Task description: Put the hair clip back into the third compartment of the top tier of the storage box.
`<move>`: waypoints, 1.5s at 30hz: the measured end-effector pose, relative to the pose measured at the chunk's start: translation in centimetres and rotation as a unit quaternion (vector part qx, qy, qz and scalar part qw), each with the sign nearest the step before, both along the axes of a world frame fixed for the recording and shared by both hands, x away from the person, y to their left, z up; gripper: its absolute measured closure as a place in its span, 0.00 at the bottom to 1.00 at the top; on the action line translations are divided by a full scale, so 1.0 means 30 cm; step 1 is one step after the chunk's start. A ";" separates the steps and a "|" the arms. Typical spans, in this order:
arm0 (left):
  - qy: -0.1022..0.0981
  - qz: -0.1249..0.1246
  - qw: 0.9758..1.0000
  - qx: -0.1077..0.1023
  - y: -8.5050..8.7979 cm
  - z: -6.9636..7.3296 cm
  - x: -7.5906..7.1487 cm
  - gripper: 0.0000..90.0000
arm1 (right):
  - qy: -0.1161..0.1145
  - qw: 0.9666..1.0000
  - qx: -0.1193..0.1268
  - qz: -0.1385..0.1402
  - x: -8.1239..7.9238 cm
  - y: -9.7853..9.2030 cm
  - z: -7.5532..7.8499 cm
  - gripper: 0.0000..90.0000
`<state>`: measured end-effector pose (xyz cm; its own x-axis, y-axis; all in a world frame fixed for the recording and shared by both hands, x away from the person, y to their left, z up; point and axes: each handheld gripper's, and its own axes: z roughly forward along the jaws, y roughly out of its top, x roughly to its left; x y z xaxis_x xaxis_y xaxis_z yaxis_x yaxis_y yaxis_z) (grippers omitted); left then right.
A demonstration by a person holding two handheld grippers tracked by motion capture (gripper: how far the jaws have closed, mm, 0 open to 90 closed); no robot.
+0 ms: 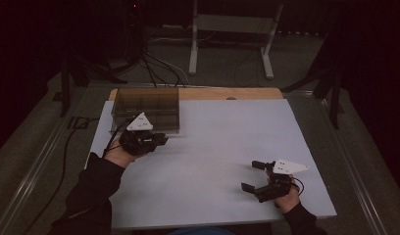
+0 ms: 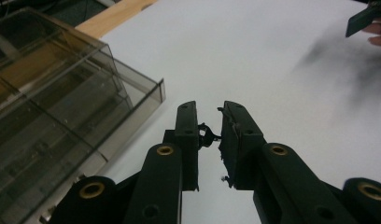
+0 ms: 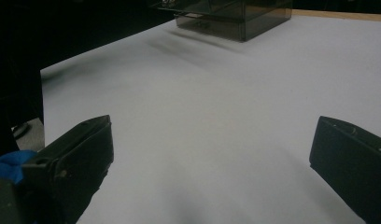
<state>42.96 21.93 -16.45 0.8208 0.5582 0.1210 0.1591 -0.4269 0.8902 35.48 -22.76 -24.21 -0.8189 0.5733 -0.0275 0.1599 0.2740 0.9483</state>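
Observation:
My left gripper [image 1: 158, 139] hovers just in front of a smoky clear compartment box [image 1: 146, 110] at the table's back left. In the left gripper view its jaws [image 2: 209, 109] stand nearly together, with a small black wiry piece [image 2: 207, 135] pinched between them; the box [image 2: 62, 107] lies close on their left. My right gripper [image 1: 252, 176] rests low over the white table top near the front right, its jaws wide apart. In the right gripper view nothing lies between the spread jaws [image 3: 214, 128], and the box [image 3: 230, 14] stands far off at the top.
A white sheet [image 1: 212, 147] covers the table, with a strip of bare wood [image 1: 227, 93] along its back edge. The box is divided into several compartments. Dark floor, cables and a white stand [image 1: 232, 29] lie beyond the table.

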 end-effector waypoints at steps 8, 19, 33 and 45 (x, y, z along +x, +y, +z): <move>0.000 0.003 1.000 -0.001 -0.009 0.025 0.030 0.87 | 0.003 1.000 0.002 0.000 0.000 -0.001 0.000 0.00; -0.002 0.013 1.000 -0.012 -0.009 0.057 0.066 0.87 | 0.006 1.000 0.003 -0.001 0.002 -0.002 -0.001 0.00; -0.006 0.026 0.999 -0.017 -0.012 0.091 0.113 0.87 | 0.004 1.000 0.000 -0.002 0.001 0.000 -0.002 0.00; 0.001 0.042 0.999 -0.031 -0.008 0.087 0.162 0.87 | 0.005 1.000 0.000 -0.003 0.001 0.001 -0.003 0.00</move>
